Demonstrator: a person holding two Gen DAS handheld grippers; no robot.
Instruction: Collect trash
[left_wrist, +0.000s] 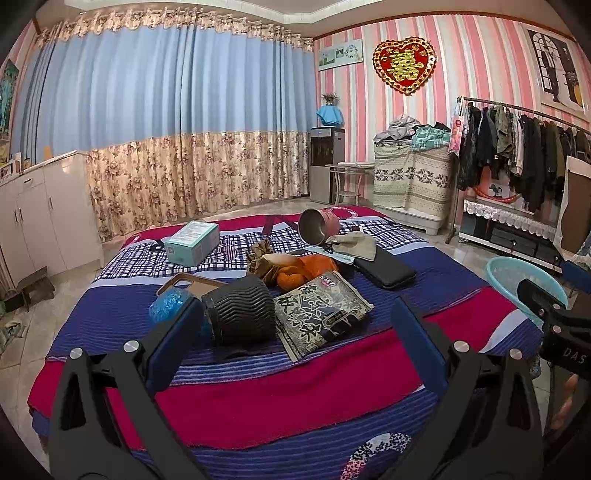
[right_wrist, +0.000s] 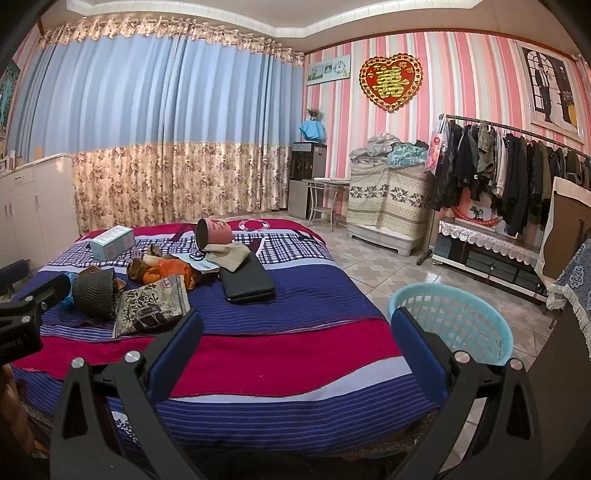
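A bed (left_wrist: 295, 398) holds clutter: a printed snack packet (left_wrist: 321, 310), a crumpled blue plastic wrapper (left_wrist: 166, 302), a black ribbed pot (left_wrist: 240, 314), an orange wrapper (left_wrist: 306, 269) and a teal box (left_wrist: 192, 243). My left gripper (left_wrist: 295, 332) is open and empty, low over the bed just short of the packet and pot. My right gripper (right_wrist: 295, 339) is open and empty over the bed's near right part. A light blue plastic basket (right_wrist: 454, 317) stands on the floor right of the bed, beside the right fingertip.
Also on the bed are a tipped pink metal cup (left_wrist: 317, 225), a beige cloth (left_wrist: 354, 243), a black case (left_wrist: 388, 269) and a phone case (left_wrist: 188, 284). White cabinets (left_wrist: 37, 221) stand left. A clothes rack (right_wrist: 509, 173) and covered chest (right_wrist: 388, 199) stand right.
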